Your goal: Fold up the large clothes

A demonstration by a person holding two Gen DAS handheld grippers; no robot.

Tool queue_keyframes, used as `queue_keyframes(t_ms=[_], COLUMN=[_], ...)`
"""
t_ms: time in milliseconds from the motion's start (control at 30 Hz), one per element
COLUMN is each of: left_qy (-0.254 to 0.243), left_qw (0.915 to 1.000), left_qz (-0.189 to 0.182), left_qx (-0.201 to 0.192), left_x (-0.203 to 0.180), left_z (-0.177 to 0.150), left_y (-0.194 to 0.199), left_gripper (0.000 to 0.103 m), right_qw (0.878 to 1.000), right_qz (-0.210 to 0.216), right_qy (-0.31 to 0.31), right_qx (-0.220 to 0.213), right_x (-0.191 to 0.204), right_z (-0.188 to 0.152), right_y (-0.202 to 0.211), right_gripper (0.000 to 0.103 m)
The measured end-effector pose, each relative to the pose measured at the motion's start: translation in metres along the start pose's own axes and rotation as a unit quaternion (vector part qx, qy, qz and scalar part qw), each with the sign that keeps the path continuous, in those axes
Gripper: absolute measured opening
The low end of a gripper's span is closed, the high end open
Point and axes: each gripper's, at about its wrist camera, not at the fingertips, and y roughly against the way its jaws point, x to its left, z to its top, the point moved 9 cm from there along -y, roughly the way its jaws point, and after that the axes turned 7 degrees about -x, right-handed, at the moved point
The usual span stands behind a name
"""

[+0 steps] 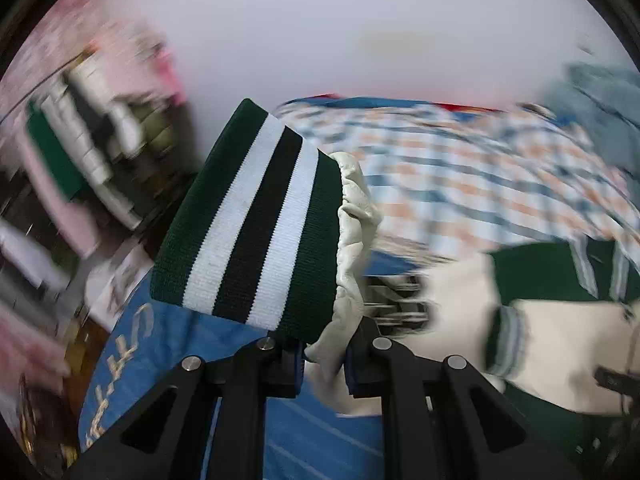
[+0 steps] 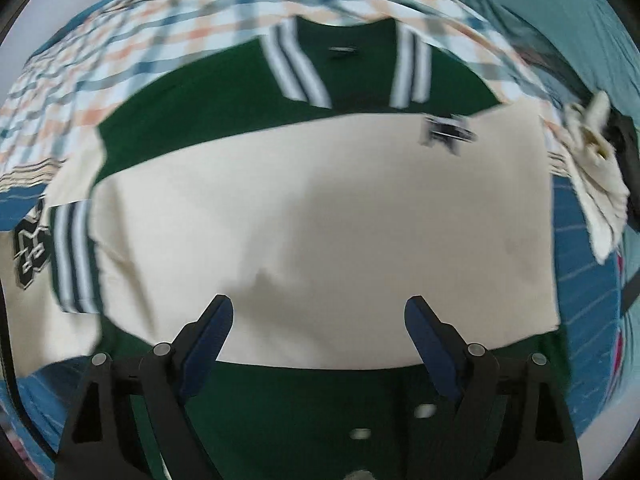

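Note:
The garment is a green varsity jacket with cream sleeves and striped ribbing, lying on a bed. In the right wrist view a cream sleeve lies folded across its body below the striped collar. My right gripper is open just above that sleeve, holding nothing. My left gripper is shut on the other cream sleeve just behind its green, white and black striped cuff, which is lifted up in front of the camera. The rest of the jacket shows blurred at the right.
A checked orange and blue blanket lies behind the jacket. A blue striped sheet covers the bed. Cluttered shelves stand at the left. Teal fabric lies at the far right.

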Motion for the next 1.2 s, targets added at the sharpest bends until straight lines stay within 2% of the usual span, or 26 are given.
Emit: queue_keyframes(t_ms=[133,267,367,500,667,800,900,967,1000,1033,1100,1167,1200], left_qy=[-0.048,-0.083,-0.094,-0.100,-0.131,-0.146,-0.154,-0.160,-0.160,-0.162,-0.164,-0.156,-0.147], left_qw=[0.9970,0.9897,0.9821,0.9698,0.9597,0.9604,0.9577,0.9523,0.9464,0.9449,0.9446,0.9433,0.9453], left_qz=[-0.060,-0.116,-0.163,-0.211,-0.225,-0.211,-0.206,-0.219,-0.240,-0.247,-0.254,-0.261,-0.258], left_qx=[-0.009,-0.005,0.018,0.069,0.107,0.110,0.128,0.139,0.145,0.141,0.126,0.133,0.135], left_x=[-0.094,-0.189,-0.266,-0.367,-0.457,-0.494,-0.514,-0.523,-0.530,-0.531,-0.527,-0.514,-0.499], left_z=[0.007,0.004,-0.007,-0.034,-0.071,-0.085,-0.093,-0.097,-0.099,-0.099,-0.092,-0.088,-0.085], left_y=[0.024,0.048,0.063,0.072,0.071,0.063,0.054,0.054,0.059,0.062,0.073,0.080,0.085], left_gripper=[0.011,0.011,0.011,0.011,0.011,0.012,0.025,0.054,0.083,0.094,0.094,0.094,0.094], right_qw=[1.000,0.999,0.997,0.990,0.982,0.978,0.976,0.974,0.972,0.970,0.968,0.964,0.963], right_qz=[0.004,0.009,0.016,0.016,0.010,0.022,0.028,0.037,0.044,0.049,0.056,0.071,0.080], right_qy=[-0.017,-0.039,-0.077,-0.143,-0.189,-0.204,-0.212,-0.222,-0.229,-0.233,-0.241,-0.251,-0.253], right_qx=[-0.007,-0.017,-0.009,0.005,0.025,0.031,0.032,0.035,0.039,0.042,0.046,0.047,0.046], right_x=[-0.039,-0.089,-0.135,-0.225,-0.312,-0.343,-0.360,-0.367,-0.370,-0.372,-0.373,-0.371,-0.369], right_z=[0.005,0.012,0.013,-0.002,-0.027,-0.047,-0.059,-0.070,-0.075,-0.078,-0.087,-0.095,-0.097], right_y=[0.002,0.006,0.002,-0.007,-0.027,-0.034,-0.037,-0.038,-0.040,-0.040,-0.039,-0.035,-0.033], right_gripper=[0.089,0.089,0.089,0.089,0.089,0.089,0.089,0.089,0.089,0.089,0.089,0.089,0.089])
